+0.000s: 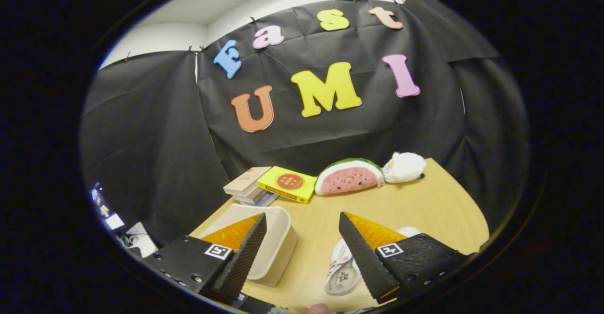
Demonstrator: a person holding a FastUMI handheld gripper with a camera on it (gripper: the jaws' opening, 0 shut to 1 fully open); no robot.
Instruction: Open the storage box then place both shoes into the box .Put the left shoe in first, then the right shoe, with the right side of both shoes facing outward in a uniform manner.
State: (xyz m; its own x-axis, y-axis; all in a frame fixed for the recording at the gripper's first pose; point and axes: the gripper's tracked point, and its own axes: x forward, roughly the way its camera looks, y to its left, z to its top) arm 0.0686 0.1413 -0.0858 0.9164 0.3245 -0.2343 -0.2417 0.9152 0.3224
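Left of the shoe, behind the left finger, the storage box stands on the tabletop, its lid apparently closed, so opening likely comes first. The gripper hovers between them with fingers wide apart, holding nothing, the right finger overlapping the shoe.

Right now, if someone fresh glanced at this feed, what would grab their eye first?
Probably the watermelon-slice plush at the table's far edge, with a white plush toy beside it and a yellow box on its other side. Nearer, the open gripper holds nothing; the cream storage box lies behind one finger, a white shoe behind the other.
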